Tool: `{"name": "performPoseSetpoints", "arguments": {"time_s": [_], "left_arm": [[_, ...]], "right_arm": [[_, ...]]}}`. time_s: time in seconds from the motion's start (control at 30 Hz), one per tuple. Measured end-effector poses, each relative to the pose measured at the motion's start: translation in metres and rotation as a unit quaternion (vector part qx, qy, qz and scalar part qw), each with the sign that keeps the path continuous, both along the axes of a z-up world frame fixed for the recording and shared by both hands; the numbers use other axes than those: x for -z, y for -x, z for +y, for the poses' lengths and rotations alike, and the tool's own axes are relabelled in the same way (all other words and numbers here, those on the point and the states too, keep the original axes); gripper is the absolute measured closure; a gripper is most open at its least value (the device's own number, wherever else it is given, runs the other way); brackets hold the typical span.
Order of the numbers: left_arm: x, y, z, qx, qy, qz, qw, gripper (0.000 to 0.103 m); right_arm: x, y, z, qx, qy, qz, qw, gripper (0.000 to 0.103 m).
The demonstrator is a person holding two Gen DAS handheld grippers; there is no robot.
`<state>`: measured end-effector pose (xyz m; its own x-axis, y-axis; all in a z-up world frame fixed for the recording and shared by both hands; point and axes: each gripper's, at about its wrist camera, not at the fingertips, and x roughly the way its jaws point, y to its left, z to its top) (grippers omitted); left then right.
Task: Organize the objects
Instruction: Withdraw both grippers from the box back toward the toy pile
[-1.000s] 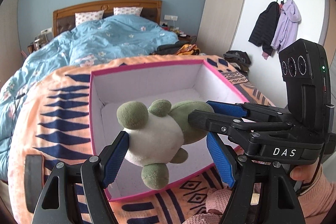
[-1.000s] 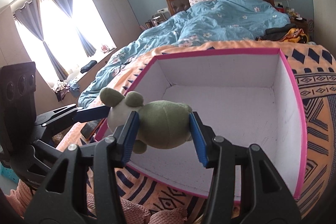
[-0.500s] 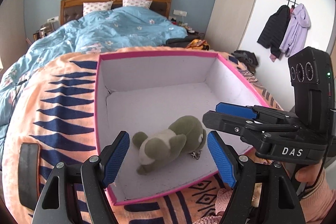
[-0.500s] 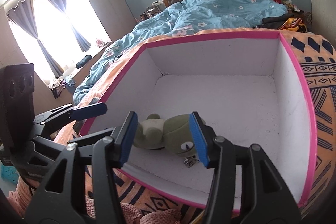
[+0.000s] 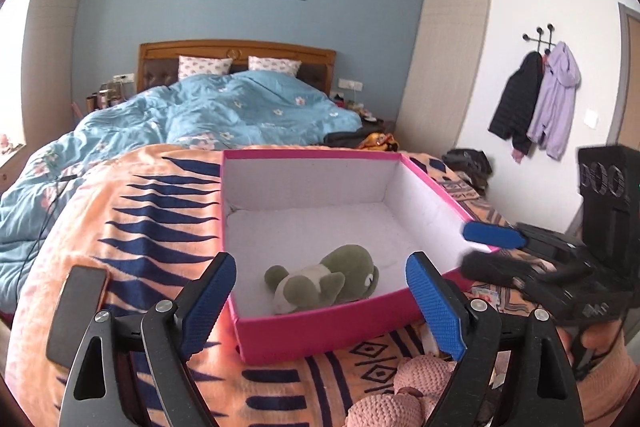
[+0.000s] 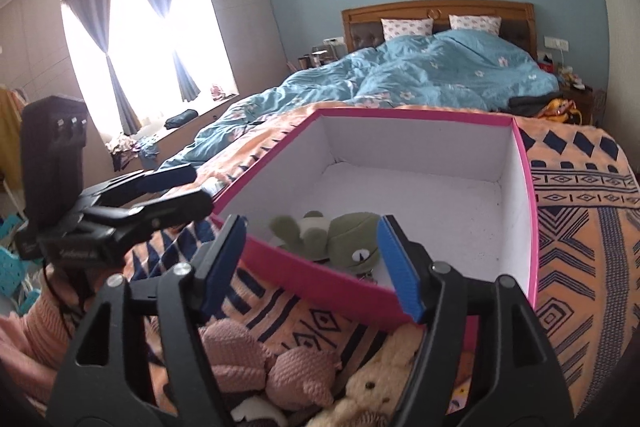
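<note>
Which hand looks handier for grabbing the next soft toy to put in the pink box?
Probably the right gripper: its open jaws hang just above the pink knitted toy and beige bear.

A home bedroom — bed (image 5: 240, 107) with blue duvet, coats (image 5: 536, 99) on wall hooks, curtained window (image 6: 132, 39).

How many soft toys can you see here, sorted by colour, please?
Green plush frog, in the pink box: 1
Pink knitted toy, in front of the box: 1
Cream teddy bear, beside it: 1
Total: 3
</note>
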<state>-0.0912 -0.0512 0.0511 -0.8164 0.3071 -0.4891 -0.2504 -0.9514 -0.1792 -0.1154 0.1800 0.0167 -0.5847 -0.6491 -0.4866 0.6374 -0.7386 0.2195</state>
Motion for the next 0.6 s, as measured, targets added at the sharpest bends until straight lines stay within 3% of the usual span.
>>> {"name": "performPoseSetpoints", "arguments": {"time_s": [0.2,0.33,0.6], "left_arm": [[0.011,-0.016,-0.001,-0.014,-0.008,0.001,0.9999,0.014],[0.025,-0.022,0.010,-0.021,0.020,-0.011,0.9995,0.014],[0.046,-0.035,0.013,-0.018,-0.001,-0.031,0.9994,0.014]], "right_arm": [[0.018,-0.028,-0.006,-0.036,-0.040,-0.019,0.998,0.032],[0.042,-0.036,-0.014,-0.046,-0.074,-0.039,0.995,0.032],[0.082,-0.036,-0.018,-0.050,-0.121,-0.083,0.988,0.032]]}}
